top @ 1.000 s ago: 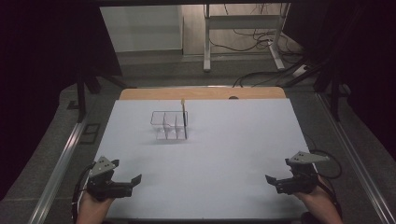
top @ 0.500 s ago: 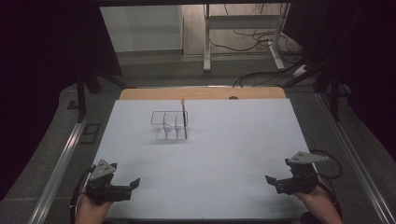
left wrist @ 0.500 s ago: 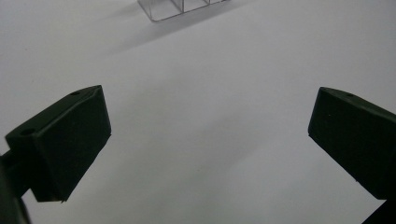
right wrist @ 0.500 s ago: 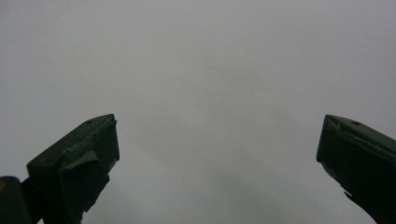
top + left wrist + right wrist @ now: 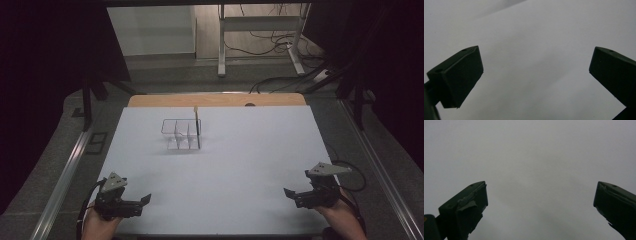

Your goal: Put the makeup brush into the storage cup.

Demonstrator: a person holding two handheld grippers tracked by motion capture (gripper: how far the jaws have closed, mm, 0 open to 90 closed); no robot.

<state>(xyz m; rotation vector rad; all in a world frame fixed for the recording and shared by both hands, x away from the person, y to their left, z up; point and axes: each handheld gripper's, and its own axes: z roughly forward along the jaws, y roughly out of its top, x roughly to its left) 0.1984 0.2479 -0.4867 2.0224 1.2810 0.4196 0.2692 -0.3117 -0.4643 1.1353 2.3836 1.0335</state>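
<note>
From the high view I have both hands low at the near edge of the white worktop (image 5: 240, 165). My left claw (image 5: 142, 201) sits at the near left corner, pointing inward toward the middle, with its grey three-cornered plate on top and its cable looping beside my hand. My right claw (image 5: 290, 192) sits at the near right corner, also pointing inward, so the two face each other across a wide stretch of bare sheet.

The nearest thing to either of them is the wire rack (image 5: 181, 133) — a small see-through basket with thin dividers, standing upright on the worktop left of centre and toward the far side. A slim upright stick (image 5: 197, 122) with a pale tip rises at its right end; I cannot tell whether it is part of the rack or only stands in it. Both claws are well apart from the rack, with the left one the closer.

In the left gripper view my jaws stand wide apart, with plain white surface between them and nothing held. The right gripper view reads the same way — jaws spread wide, empty, and plain grey-white surface ahead.

Beyond the far edge of the sheet a strip of wooden board (image 5: 215, 100) shows.
</note>
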